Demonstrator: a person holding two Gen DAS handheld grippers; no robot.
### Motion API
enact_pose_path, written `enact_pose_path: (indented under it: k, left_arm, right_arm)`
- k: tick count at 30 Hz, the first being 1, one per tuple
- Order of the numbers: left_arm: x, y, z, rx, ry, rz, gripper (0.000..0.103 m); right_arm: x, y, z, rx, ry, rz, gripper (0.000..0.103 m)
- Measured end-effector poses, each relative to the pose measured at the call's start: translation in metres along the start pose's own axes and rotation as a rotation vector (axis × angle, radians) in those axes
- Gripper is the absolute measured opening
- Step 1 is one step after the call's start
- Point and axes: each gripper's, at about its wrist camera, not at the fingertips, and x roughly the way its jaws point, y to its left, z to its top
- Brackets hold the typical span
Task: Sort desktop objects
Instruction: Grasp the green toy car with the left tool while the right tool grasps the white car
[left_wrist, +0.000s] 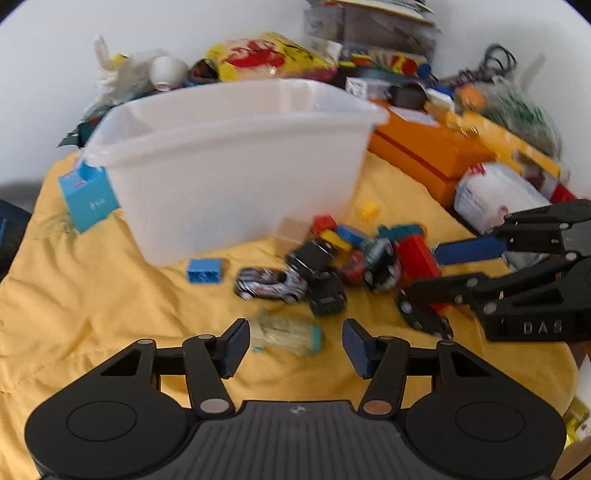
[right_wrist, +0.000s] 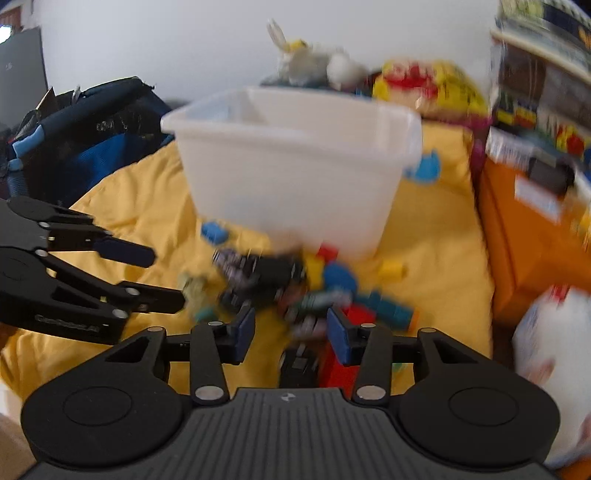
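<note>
A heap of toy cars and building bricks (left_wrist: 354, 258) lies on the yellow cloth (left_wrist: 92, 295) before a translucent white bin (left_wrist: 236, 162). My left gripper (left_wrist: 295, 345) is open and empty, its fingers on either side of a pale green and teal toy (left_wrist: 286, 334) lying on the cloth. My right gripper (right_wrist: 290, 332) is open and empty, low over the heap (right_wrist: 295, 291), with a black car (right_wrist: 299, 365) and a red brick (right_wrist: 338, 369) just under it. In the left wrist view the right gripper (left_wrist: 428, 269) comes in from the right, by a red brick (left_wrist: 421, 258).
A loose blue brick (left_wrist: 204, 271) and a yellow brick (left_wrist: 369, 210) lie apart from the heap. A blue box (left_wrist: 88, 199) leans left of the bin. An orange box (left_wrist: 424, 155), a white pack (left_wrist: 495, 195) and clutter line the right and back. A dark bag (right_wrist: 92, 136) sits left.
</note>
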Motion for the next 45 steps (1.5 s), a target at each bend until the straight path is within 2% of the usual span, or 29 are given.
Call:
enact_pose_path:
  k: [4,6,10,13,18,19,20,22,23,25,26,28,30,32,36,39,41,45]
  left_arm:
    - [0.007,-0.013,-0.004,0.045,0.023,-0.009,0.059]
    - [0.009,-0.02,-0.006,0.082,0.023,-0.007,0.059]
    - [0.018,-0.038,0.0,0.241,0.024,0.016,0.056]
    - [0.027,-0.048,0.008,0.339,0.038,0.019,0.053]
    - [0.035,-0.061,0.022,0.387,0.05,0.016,0.053]
    - [0.038,-0.064,0.024,0.394,0.053,0.026,0.053]
    - [0.043,-0.066,0.025,0.405,0.058,0.043,0.053]
    - [0.052,-0.067,0.026,0.412,0.077,0.066,0.042]
    - [0.057,-0.066,0.028,0.406,0.094,0.068,0.038]
    - [0.064,-0.06,0.028,0.386,0.126,0.061,0.026]
    - [0.065,-0.056,0.028,0.378,0.128,0.06,0.025]
    - [0.062,-0.047,0.028,0.341,0.124,0.042,0.02]
    - [0.053,-0.033,0.03,0.253,0.117,0.012,0.018]
    - [0.039,-0.014,0.029,0.086,0.113,-0.072,0.018]
    - [0.015,0.026,0.009,-0.32,0.111,-0.283,0.018]
    - [0.008,0.042,-0.015,-0.549,0.12,-0.423,0.018]
    - [0.008,0.044,-0.032,-0.612,0.133,-0.449,0.018]
    - [0.01,0.049,-0.053,-0.647,0.174,-0.383,0.019]
  right_arm:
    - [0.004,0.0,-0.013,0.017,0.042,-0.022,0.045]
    - [0.002,0.001,-0.019,0.024,0.051,-0.004,0.044]
    - [0.007,0.014,-0.034,-0.035,0.082,-0.034,0.041]
    - [0.017,0.02,-0.038,-0.075,0.107,-0.056,0.034]
    - [0.028,0.023,-0.037,-0.091,0.123,-0.134,0.033]
    - [0.031,0.022,-0.037,-0.082,0.129,-0.146,0.03]
    - [0.032,0.02,-0.037,-0.075,0.13,-0.151,0.021]
    - [0.031,0.017,-0.037,-0.066,0.127,-0.147,0.019]
    - [0.027,0.015,-0.037,-0.054,0.121,-0.139,0.019]
    - [0.02,0.011,-0.037,-0.025,0.106,-0.128,0.019]
    - [0.018,0.01,-0.038,-0.018,0.1,-0.118,0.019]
    - [0.012,0.007,-0.039,0.008,0.094,-0.096,0.019]
    - [0.008,0.003,-0.041,0.044,0.092,-0.069,0.019]
    - [0.002,0.0,-0.043,0.066,0.081,-0.049,0.019]
    - [-0.006,-0.011,-0.044,0.154,0.065,0.009,0.019]
    - [-0.004,-0.019,-0.042,0.234,0.072,0.085,0.019]
    - [0.001,-0.023,-0.042,0.298,0.077,0.171,0.019]
    - [0.022,-0.026,-0.047,0.415,0.129,0.294,0.019]
